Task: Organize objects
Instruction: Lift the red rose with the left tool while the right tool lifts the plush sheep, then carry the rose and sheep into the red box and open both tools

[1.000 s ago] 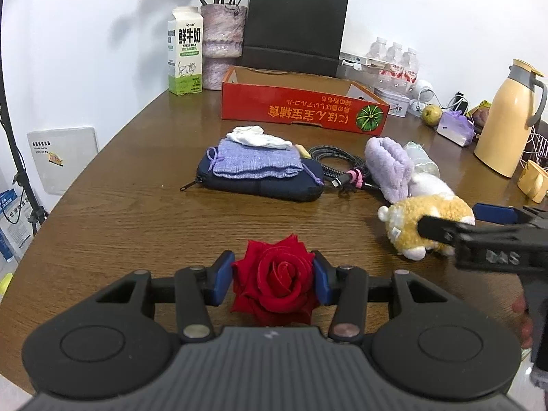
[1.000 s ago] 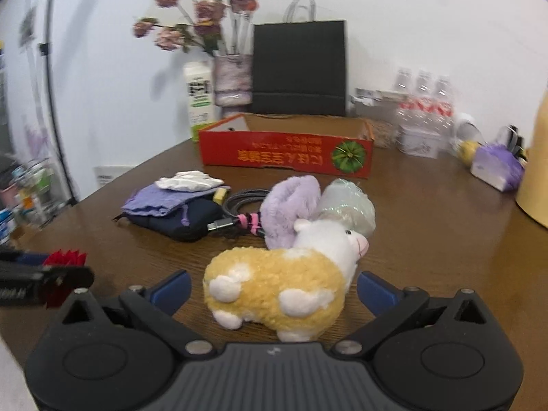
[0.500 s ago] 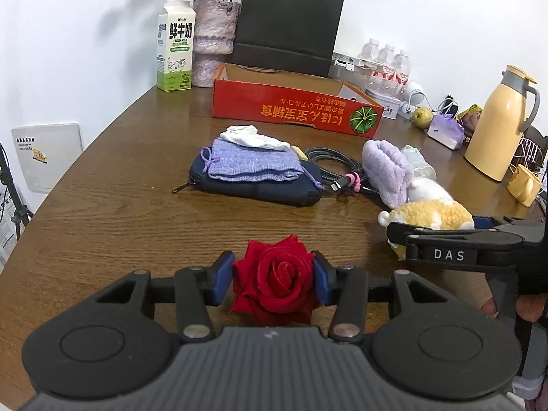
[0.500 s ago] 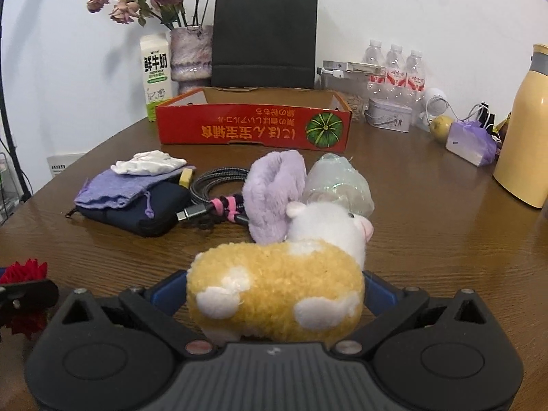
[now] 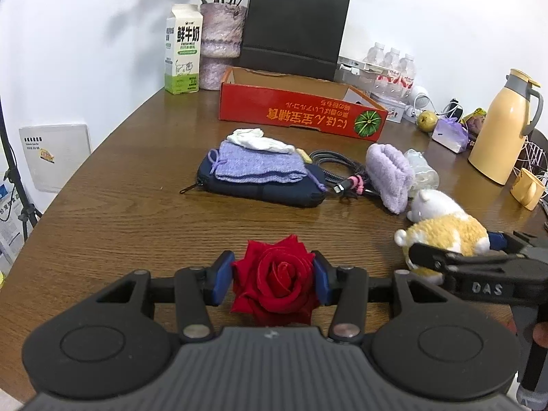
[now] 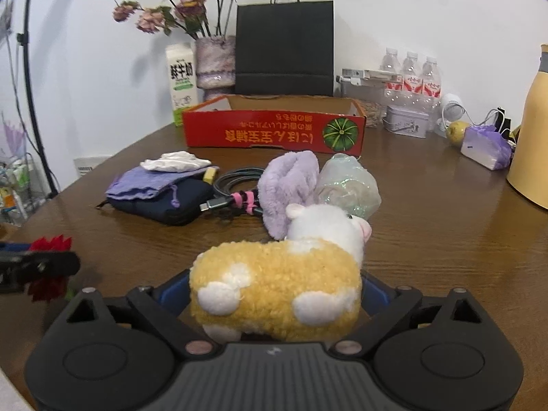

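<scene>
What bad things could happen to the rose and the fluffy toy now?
The left gripper squeezes the red rose by its petals, so they might crush or tear. The right gripper holds the plush toy, whose head touches the purple towel; lifting could drag it.

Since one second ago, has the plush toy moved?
Yes. The plush toy came in between the right gripper jaws; one second ago it lay ahead, closer to the purple towel.
</scene>
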`<state>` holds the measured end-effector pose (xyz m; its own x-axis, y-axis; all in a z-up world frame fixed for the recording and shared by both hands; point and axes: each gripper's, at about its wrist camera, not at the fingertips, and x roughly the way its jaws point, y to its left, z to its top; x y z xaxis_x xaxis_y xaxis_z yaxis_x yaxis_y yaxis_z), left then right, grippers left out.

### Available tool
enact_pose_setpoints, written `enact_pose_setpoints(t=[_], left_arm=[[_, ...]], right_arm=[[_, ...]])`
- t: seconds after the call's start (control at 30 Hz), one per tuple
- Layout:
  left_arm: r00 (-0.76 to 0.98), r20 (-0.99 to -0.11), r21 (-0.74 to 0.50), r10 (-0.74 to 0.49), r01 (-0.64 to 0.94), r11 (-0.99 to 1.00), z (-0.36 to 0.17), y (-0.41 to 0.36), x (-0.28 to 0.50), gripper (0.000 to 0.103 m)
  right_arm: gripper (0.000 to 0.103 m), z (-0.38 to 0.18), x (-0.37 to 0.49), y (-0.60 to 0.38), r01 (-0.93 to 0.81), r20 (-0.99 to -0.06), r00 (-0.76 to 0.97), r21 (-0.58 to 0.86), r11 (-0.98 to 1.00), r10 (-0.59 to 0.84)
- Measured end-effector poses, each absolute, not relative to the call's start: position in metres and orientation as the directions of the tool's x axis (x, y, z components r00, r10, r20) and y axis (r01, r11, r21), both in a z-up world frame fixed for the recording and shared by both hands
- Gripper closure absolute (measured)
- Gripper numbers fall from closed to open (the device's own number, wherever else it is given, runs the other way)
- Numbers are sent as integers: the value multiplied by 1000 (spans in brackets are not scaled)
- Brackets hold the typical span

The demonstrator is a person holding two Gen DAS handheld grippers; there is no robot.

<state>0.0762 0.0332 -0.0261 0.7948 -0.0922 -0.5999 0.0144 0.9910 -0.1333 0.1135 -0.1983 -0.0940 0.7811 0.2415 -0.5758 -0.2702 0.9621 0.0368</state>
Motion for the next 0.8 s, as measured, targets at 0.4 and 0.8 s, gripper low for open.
enact_pose_setpoints(t=[0.4,0.8], left_arm=[[821,-562,-108,-100,47,993,-3,4,82,54],[850,-521,-116,-77,18,993,21,4,139,54]], right_arm=[[6,-68,88,-221,-315,-470,833,33,948,293],[6,-40,136,-216,-353,-408,855,-2,936,321]])
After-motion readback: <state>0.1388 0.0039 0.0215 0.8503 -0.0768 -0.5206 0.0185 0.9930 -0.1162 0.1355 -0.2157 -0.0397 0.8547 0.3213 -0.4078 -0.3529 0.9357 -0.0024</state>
